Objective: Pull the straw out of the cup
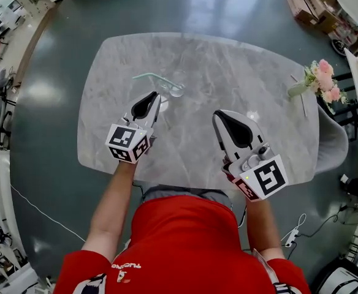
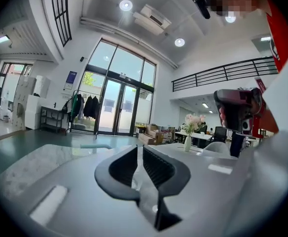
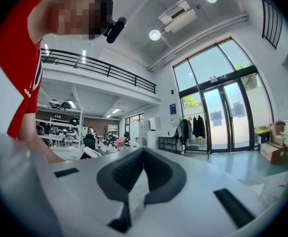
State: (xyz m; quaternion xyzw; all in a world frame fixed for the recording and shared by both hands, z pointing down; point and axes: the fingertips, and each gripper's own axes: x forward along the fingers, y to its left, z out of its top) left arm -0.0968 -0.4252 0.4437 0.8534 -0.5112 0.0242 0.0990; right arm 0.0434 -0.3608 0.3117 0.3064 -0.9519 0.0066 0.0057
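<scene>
Straw (image 1: 148,76): pale green and bent, one end in the clear cup (image 1: 176,90), just beyond the left gripper's tips.
Left gripper (image 1: 155,95): jaws closed together, nothing between them, near the cup.
Right gripper (image 1: 218,114): jaws closed together, empty, to the cup's right and apart from it.
Table (image 1: 258,60): grey marble, with a vase of flowers (image 1: 320,81) at its right edge.

Glossy marble table (image 1: 240,72), clear cup (image 1: 176,90)

Clear glass cup (image 1: 176,90) on grey marble table (image 1: 246,66), w/ pale green bent straw (image 1: 149,76) in it, top pointing left. Left tongs (image 1: 156,95) just before cup; right tongs (image 1: 216,115) further rt. Pink-flower vase (image 1: 298,89) at table's rt edge.
</scene>
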